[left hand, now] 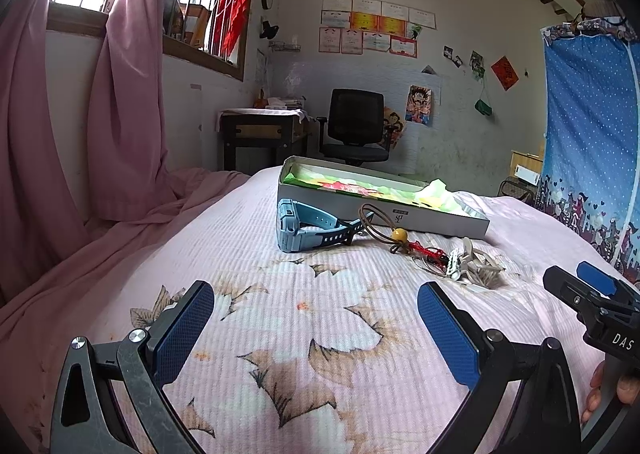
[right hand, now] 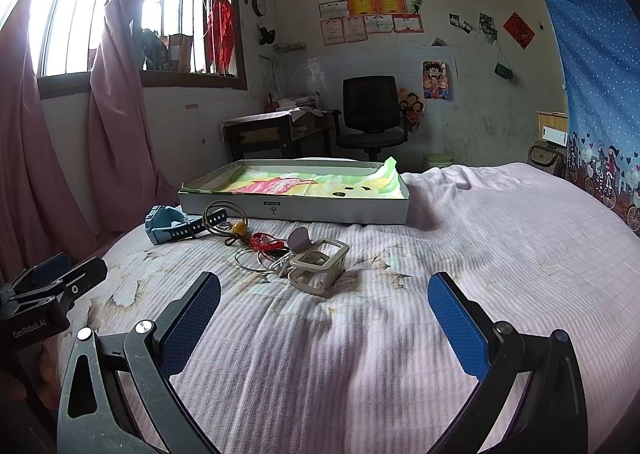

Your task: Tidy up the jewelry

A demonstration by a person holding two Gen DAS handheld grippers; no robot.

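The jewelry pile (right hand: 280, 254) lies just ahead and slightly left of the wide-open right gripper (right hand: 324, 306), nearer than the equally wide left gripper (left hand: 316, 314).

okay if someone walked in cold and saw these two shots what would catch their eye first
Probably the small heap of jewelry mid-bed: a blue watch, a cord with a yellow bead and a beige hair claw. Just behind sits an open shallow box lined with bright paper. Both grippers, left and right, hover open nearby.
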